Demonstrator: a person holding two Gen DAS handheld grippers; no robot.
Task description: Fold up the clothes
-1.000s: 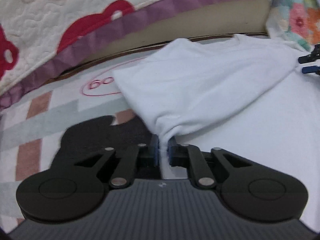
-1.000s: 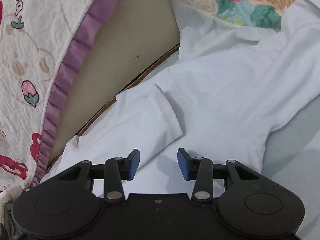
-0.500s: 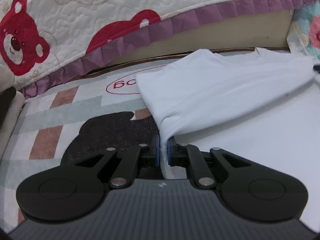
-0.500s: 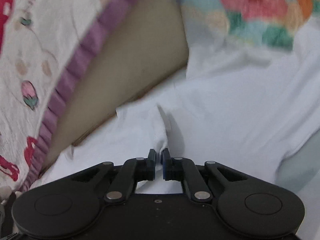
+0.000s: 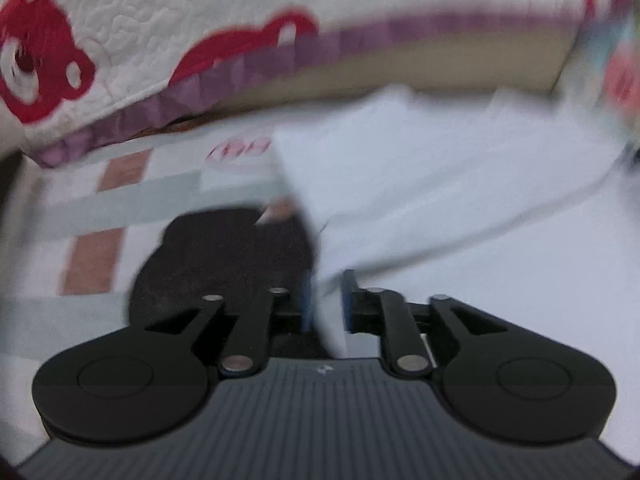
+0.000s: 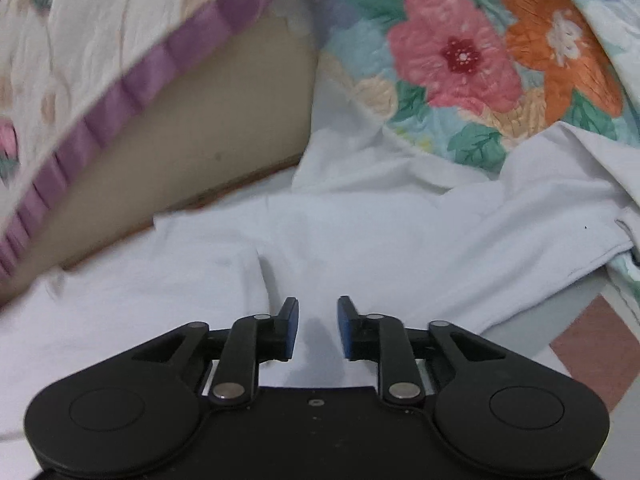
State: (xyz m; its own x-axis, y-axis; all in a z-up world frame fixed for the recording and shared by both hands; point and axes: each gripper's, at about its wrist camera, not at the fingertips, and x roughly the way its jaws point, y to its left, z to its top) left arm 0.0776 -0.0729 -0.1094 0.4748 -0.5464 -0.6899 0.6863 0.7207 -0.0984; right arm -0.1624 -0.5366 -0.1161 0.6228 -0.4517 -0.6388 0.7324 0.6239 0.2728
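A white T-shirt (image 5: 420, 184) lies on a patterned mat, folded over itself; it also fills the lower half of the right wrist view (image 6: 360, 240). My left gripper (image 5: 326, 304) has its jaws a little apart, with the shirt's edge still lying between the blue pads; this view is blurred by motion. My right gripper (image 6: 317, 326) is open and empty just above the shirt, next to a fold near the sleeve (image 6: 264, 276).
A quilted bedspread with red bears and a purple frill (image 5: 240, 64) hangs over a beige bed side (image 6: 224, 128). A floral quilt (image 6: 480, 64) lies at the right. The mat (image 5: 100, 248) has brown and grey blocks and a dark shape.
Both grippers have opened: the left has loosened its pinch on the shirt edge, and the right, shut on the shirt half a second ago, has let go. The left view shifted and blurred.
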